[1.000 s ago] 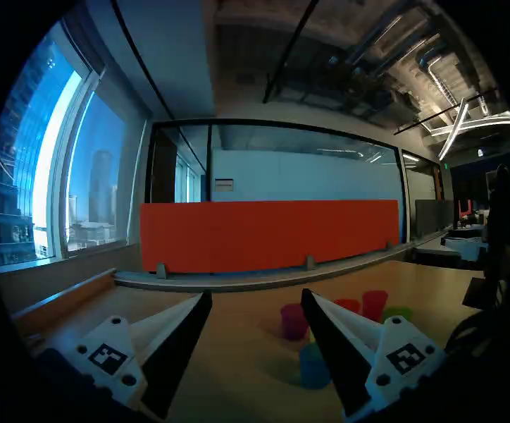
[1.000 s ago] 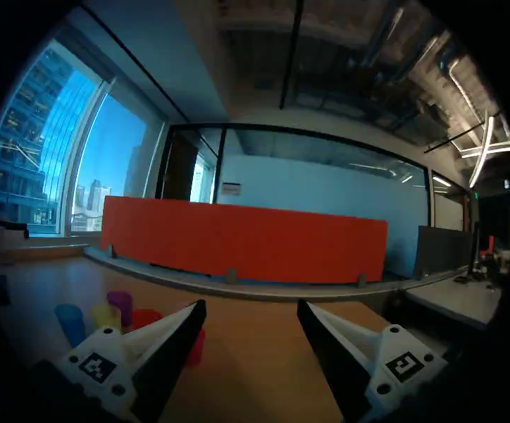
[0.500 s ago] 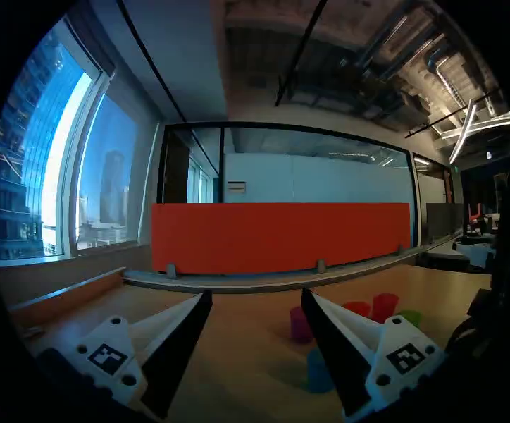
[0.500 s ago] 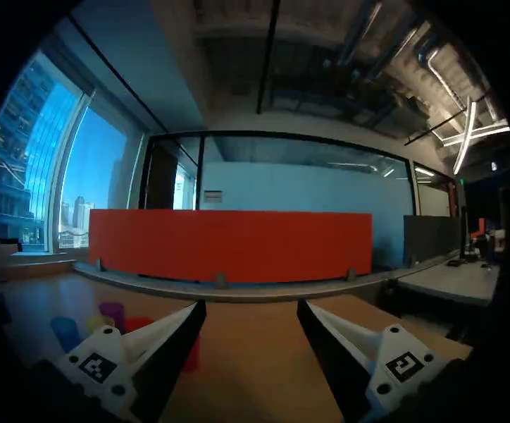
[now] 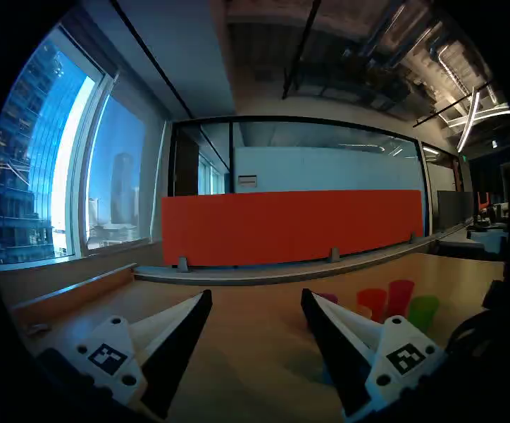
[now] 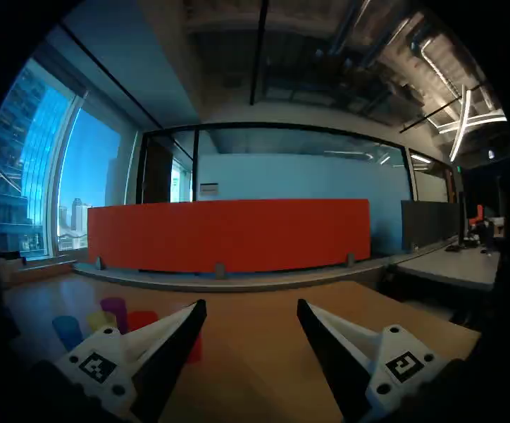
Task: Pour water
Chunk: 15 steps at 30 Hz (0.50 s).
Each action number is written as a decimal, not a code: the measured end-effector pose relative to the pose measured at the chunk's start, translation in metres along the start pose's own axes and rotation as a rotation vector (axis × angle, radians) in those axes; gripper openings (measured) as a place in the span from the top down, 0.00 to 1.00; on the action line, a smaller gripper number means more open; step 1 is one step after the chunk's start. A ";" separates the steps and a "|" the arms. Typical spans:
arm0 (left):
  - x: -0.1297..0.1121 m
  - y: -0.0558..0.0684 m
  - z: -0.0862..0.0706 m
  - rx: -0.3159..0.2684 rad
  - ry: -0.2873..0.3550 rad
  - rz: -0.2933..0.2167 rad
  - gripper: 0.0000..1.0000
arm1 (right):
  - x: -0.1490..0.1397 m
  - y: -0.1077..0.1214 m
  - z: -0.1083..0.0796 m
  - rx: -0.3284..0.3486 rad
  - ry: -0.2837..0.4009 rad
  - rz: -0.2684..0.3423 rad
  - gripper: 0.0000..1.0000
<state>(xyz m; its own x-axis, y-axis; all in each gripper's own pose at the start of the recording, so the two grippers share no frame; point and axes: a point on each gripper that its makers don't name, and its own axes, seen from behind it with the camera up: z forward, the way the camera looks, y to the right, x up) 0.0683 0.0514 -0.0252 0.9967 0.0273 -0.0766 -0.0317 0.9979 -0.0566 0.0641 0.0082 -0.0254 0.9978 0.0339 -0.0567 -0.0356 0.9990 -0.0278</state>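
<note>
In the left gripper view, my left gripper [image 5: 255, 330] is held low over the wooden table [image 5: 255, 366]. Its two fingers are spread apart and there is nothing between them. The cups stand on the table to the right of it. A purple cup [image 5: 327, 298] is half hidden behind my right finger. Next to it come a red cup [image 5: 372, 303], a pinkish cup [image 5: 400, 296] and a green cup [image 5: 423, 311], close one beside the other. Behind the table runs an orange partition [image 5: 290, 225], and at the left there is a big window [image 5: 40, 176].

In the right gripper view, my right gripper [image 6: 251, 331] is released too: the fingers are wide and hold nothing. Here the cups are low at the left on the table. A blue cup [image 6: 67, 331] is the farthest left, a yellow cup [image 6: 98, 321] is just beside it, and then come the purple one and a red one. One more red cup is partly covered by my left finger. The table between my fingers is bare wood.
</note>
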 end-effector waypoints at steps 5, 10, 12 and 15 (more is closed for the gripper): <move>-0.007 -0.004 0.001 0.020 0.000 0.012 0.06 | 0.005 -0.001 0.000 0.006 0.008 0.018 0.00; -0.012 -0.005 0.002 0.027 0.006 0.021 0.06 | 0.004 0.001 0.001 -0.002 0.002 0.023 0.00; -0.014 -0.006 0.003 0.026 0.008 0.020 0.06 | 0.002 0.002 0.001 -0.005 -0.002 0.022 0.00; -0.017 -0.010 0.005 0.026 0.006 0.017 0.06 | 0.000 0.002 0.000 -0.010 -0.005 0.020 0.00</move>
<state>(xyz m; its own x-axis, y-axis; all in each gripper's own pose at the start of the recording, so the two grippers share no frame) 0.0517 0.0416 -0.0182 0.9955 0.0436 -0.0837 -0.0461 0.9985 -0.0289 0.0645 0.0097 -0.0254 0.9971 0.0541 -0.0528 -0.0561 0.9977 -0.0368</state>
